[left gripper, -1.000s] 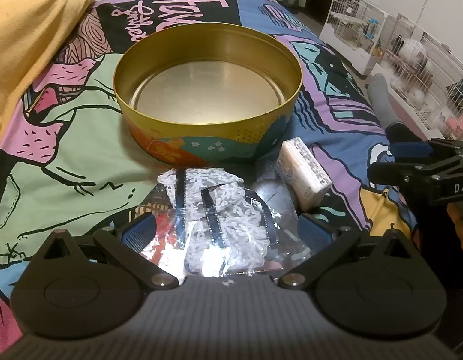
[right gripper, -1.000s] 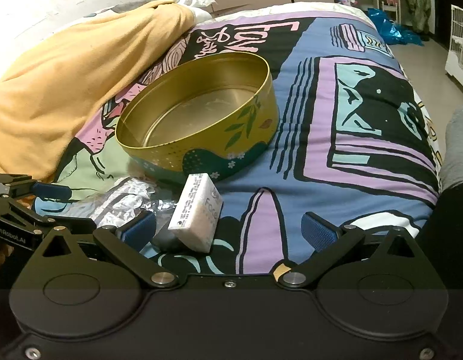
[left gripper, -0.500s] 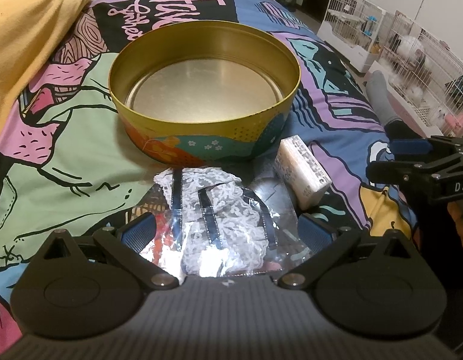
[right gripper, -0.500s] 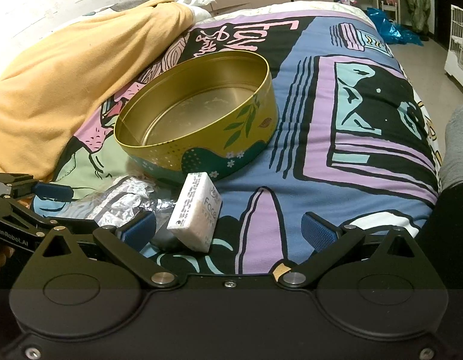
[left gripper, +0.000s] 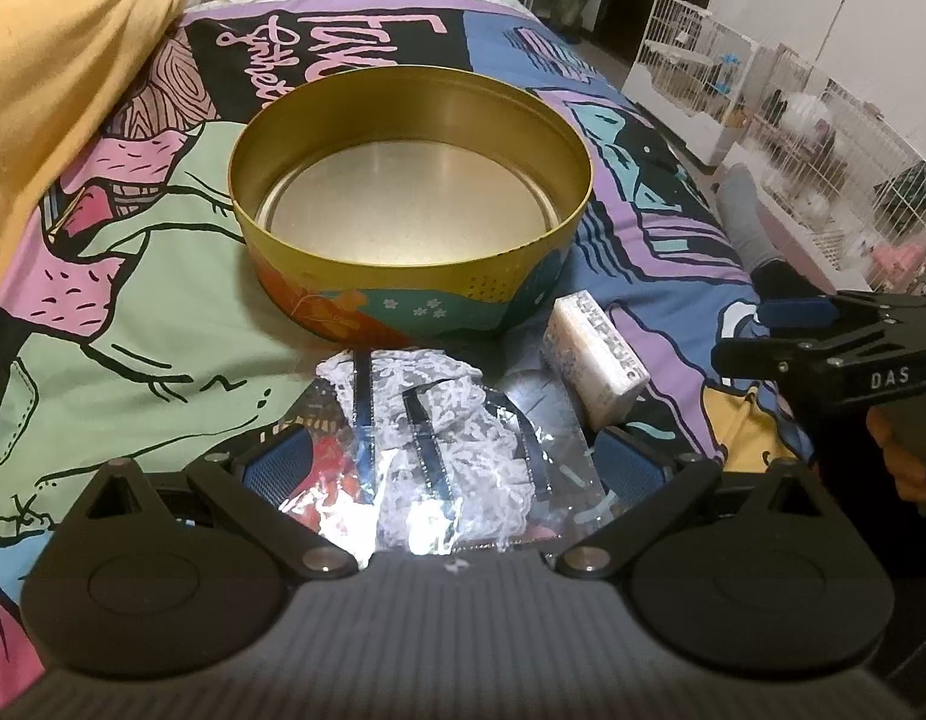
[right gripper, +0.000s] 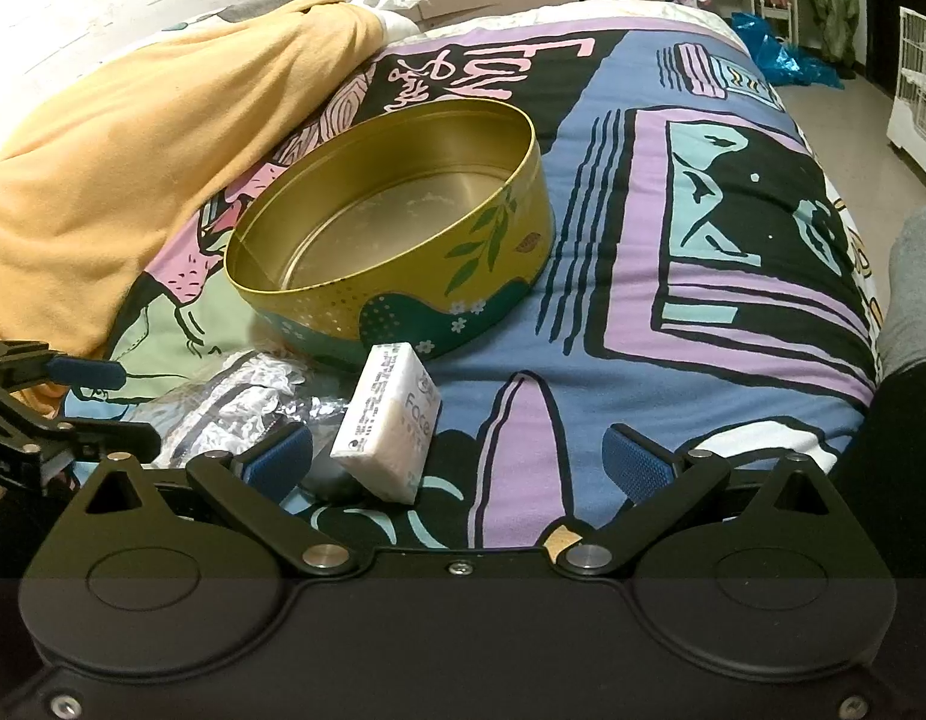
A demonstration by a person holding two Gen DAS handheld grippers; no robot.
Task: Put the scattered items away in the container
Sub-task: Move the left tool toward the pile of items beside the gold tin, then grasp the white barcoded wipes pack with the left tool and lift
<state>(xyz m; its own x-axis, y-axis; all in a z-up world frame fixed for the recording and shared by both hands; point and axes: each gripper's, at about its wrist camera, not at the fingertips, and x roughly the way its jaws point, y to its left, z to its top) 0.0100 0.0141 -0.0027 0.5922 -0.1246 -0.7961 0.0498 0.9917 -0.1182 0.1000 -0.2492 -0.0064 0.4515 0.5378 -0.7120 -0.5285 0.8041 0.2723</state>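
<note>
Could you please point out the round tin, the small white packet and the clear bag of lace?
round tin [left gripper: 511, 300], left wrist view, front wall.
small white packet [right gripper: 396, 420], right wrist view, top face.
clear bag of lace [left gripper: 450, 450], left wrist view, middle.

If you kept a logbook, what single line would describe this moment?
tin: nothing inside | left claw: open around lace packet | right claw: open by soap box | both items on bedspread

Your round gold metal tin [left gripper: 411, 222] sits empty mid-bed; the clear lace-filled plastic bag [left gripper: 444, 450] and small white rectangular packet [left gripper: 595, 354] lie just beside it.
</note>
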